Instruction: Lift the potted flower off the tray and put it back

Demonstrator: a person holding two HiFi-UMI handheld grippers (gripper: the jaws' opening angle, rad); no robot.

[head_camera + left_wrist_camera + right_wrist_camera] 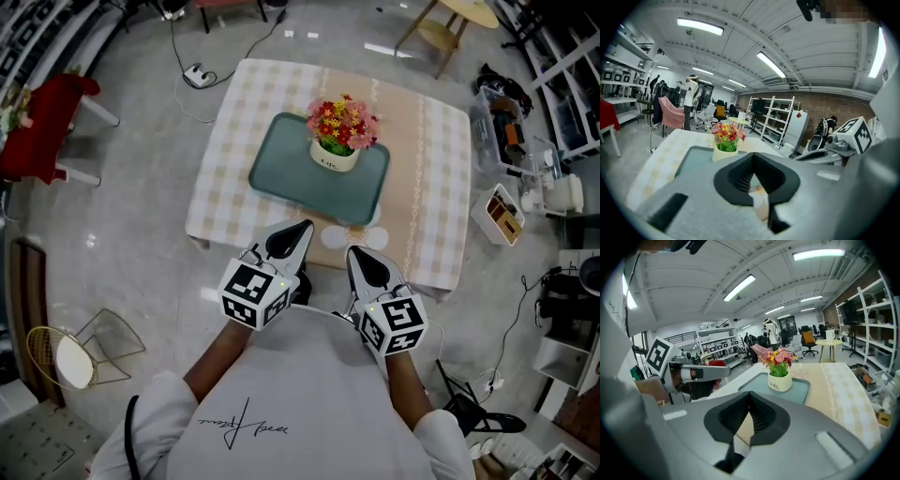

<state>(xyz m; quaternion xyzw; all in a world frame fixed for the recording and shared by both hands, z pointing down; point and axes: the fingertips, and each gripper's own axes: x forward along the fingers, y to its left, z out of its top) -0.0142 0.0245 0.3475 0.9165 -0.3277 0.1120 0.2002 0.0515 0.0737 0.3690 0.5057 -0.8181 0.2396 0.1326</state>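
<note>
Both pairs of jaws were pressed together with nothing between them. The left gripper (302, 229) and the right gripper (355, 253) were held side by side in front of the person's chest, at the near edge of the table (433, 197), tilted slightly downward toward it. The potted flower (339, 137) stood upright on the tray (281, 167), toward the tray's far edge.

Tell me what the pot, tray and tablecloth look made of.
Pot: likely glazed ceramic, since it is smooth and cream with printed lettering.
Tray: probably plastic, going by its uniform matte teal, rounded corners and raised rim.
Tablecloth: fabric, a soft pale check with lace-like stripes.
</note>
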